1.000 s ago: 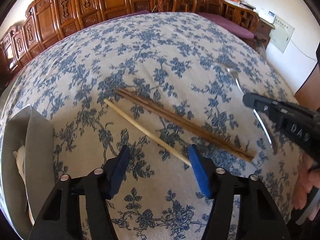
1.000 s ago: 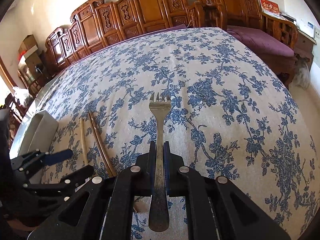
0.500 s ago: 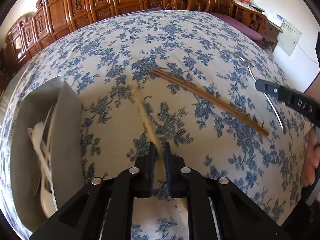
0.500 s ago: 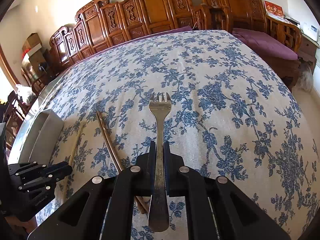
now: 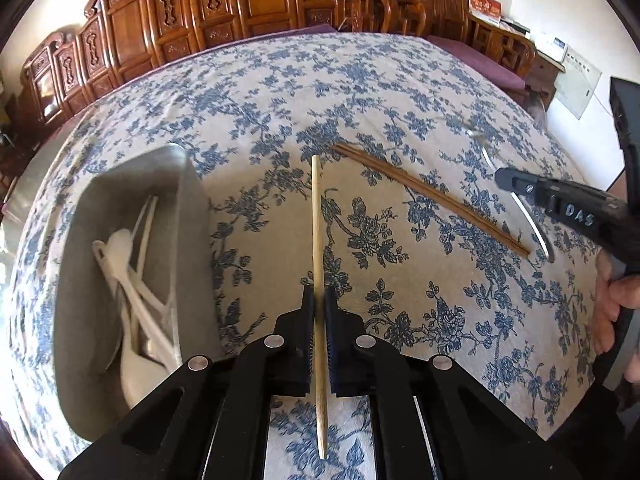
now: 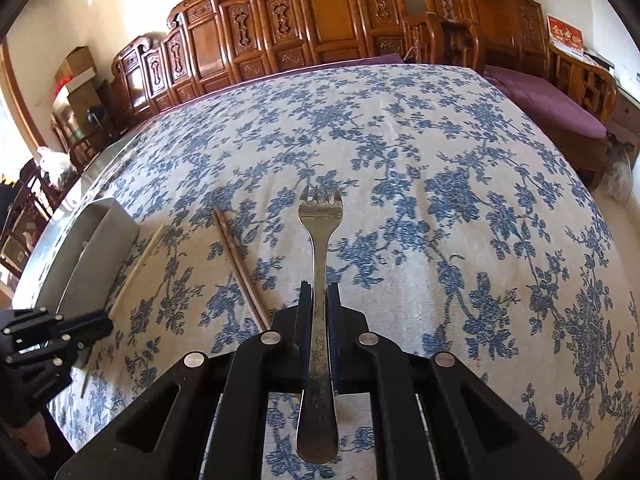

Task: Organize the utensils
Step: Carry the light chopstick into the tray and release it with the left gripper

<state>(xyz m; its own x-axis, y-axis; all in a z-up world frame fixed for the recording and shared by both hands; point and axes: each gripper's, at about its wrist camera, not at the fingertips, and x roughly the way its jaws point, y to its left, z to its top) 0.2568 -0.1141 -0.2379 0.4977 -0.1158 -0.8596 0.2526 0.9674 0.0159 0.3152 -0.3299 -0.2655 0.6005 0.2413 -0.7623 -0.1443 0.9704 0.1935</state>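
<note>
Pale chopstick (image 5: 317, 240) between left jaws, fork (image 6: 318, 280) between right.

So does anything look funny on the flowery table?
Only one pale wooden chopstick is gripped in the left tool, with no partner in sight. The two dark brown chopsticks lie together on the blue-flowered tablecloth.

1. The tablecloth (image 6: 440, 152) is woven cloth, matt and a little rough.
2. The fork (image 6: 319, 264) is metal, dull and scratched.
3. The pale chopstick (image 5: 318, 240) looks like smooth, unvarnished wood.
4. The chairs (image 6: 320, 12) at 12 o'clock are carved wood, glossy.
</note>
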